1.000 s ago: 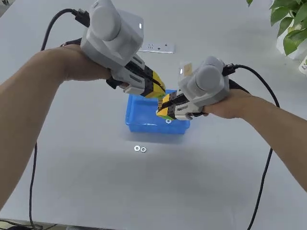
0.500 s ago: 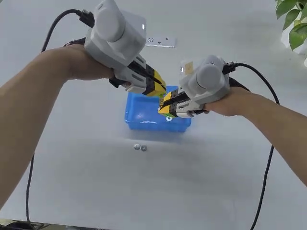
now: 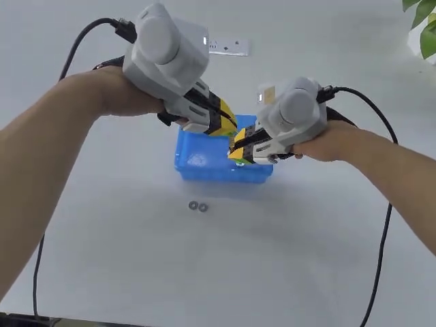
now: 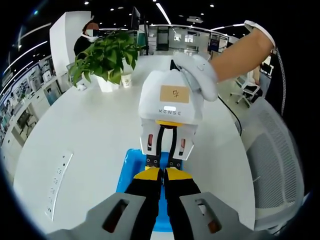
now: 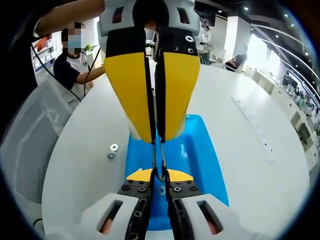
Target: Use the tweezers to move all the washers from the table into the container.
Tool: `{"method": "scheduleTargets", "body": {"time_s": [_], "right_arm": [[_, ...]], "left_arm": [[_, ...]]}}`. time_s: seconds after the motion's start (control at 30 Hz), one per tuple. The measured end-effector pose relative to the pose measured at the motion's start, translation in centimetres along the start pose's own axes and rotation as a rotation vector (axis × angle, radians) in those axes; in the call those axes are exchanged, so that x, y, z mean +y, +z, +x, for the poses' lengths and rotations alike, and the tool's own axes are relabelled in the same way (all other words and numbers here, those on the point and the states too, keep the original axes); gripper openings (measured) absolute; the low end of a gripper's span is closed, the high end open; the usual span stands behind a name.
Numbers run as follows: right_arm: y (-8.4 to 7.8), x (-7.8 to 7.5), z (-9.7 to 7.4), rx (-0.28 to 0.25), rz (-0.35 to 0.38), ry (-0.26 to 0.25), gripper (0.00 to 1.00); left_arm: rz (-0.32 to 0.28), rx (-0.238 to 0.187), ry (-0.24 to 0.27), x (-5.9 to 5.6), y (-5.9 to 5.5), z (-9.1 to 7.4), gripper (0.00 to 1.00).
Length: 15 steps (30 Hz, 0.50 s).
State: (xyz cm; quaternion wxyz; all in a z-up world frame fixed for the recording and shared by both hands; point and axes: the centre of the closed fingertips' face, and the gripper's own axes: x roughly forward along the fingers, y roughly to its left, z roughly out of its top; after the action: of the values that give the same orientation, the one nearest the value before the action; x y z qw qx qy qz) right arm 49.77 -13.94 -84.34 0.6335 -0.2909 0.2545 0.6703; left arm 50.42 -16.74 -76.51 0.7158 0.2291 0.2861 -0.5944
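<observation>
Both grippers meet tip to tip over the blue container [image 3: 197,163]. My left gripper [image 3: 228,128] comes in from the upper left and is shut on the thin metal tweezers [image 5: 158,152]. My right gripper [image 3: 235,151] faces it from the right, shut on the tweezers' other end just above the container [image 5: 200,155]. In the right gripper view the left gripper's yellow fingers [image 5: 130,80] hang down from the top. Two small washers [image 3: 198,206] lie side by side on the white table in front of the container, and they appear as washers [image 5: 114,147] left of it.
A white power strip [image 3: 228,47] lies on the table beyond the container. A potted plant [image 3: 426,34] stands at the far right corner. Black cables [image 3: 378,225] trail from both grippers. A mesh chair [image 5: 30,145] stands beside the table.
A washer that showed under the right gripper's jaws over the container is out of sight now. Both grippers have stayed joined over the container; the camera has shifted slightly.
</observation>
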Motion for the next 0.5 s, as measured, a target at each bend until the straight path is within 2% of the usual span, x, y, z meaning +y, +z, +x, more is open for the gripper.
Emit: {"method": "scheduleTargets", "body": {"time_s": [0.5], "right_arm": [[-1.3, -0.5, 1.1, 0.014, 0.006, 0.023, 0.11]], "left_arm": [[-0.017, 0.005, 0.002, 0.5, -1.0, 1.3, 0.05]]}}
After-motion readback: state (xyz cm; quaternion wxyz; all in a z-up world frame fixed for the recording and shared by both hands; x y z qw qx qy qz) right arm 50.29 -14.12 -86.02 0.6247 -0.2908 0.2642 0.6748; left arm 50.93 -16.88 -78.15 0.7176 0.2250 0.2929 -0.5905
